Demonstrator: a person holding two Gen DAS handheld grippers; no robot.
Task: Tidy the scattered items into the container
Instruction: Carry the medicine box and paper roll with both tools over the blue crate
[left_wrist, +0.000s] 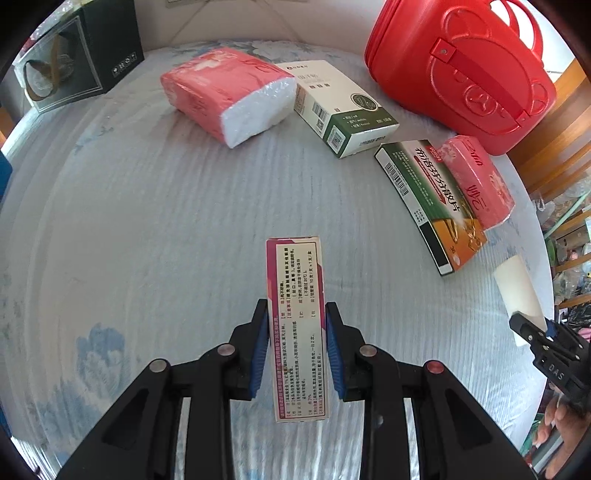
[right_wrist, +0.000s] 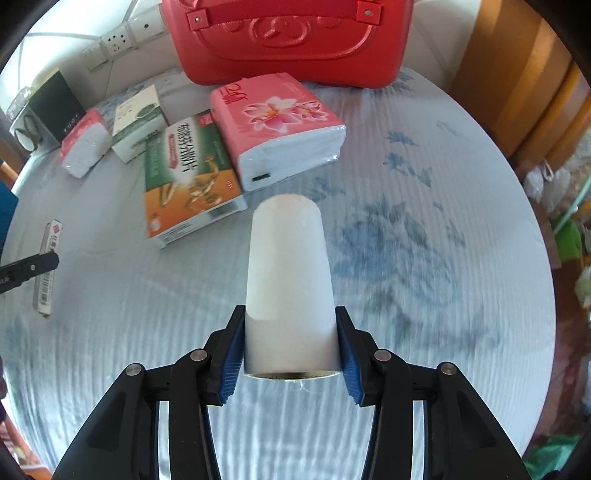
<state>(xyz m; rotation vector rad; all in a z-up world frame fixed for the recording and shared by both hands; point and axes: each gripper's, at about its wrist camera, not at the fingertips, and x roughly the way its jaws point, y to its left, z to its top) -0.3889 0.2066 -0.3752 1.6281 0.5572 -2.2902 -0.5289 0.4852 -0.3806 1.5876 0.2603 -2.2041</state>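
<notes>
Clamped in the left tool (left_wrist: 297, 347), a slim pink carton (left_wrist: 297, 325), and in the right tool (right_wrist: 290, 345) a white roll (right_wrist: 290, 280), are best carried level to the closed red container (right_wrist: 288, 40) at the worktop's (right_wrist: 406, 258) far edge.

Your left tongs (left_wrist: 297, 347) are matte black plastic, each finger faced with a ribbed blue pad (left_wrist: 260, 354) and pinned by round silver rivets, one red. Your right tongs (right_wrist: 291, 354) match, all rivets silver. Seen from the left wrist, their body carries pale "DAS" lettering, and bare fingers (left_wrist: 554, 424) show beneath.
</notes>
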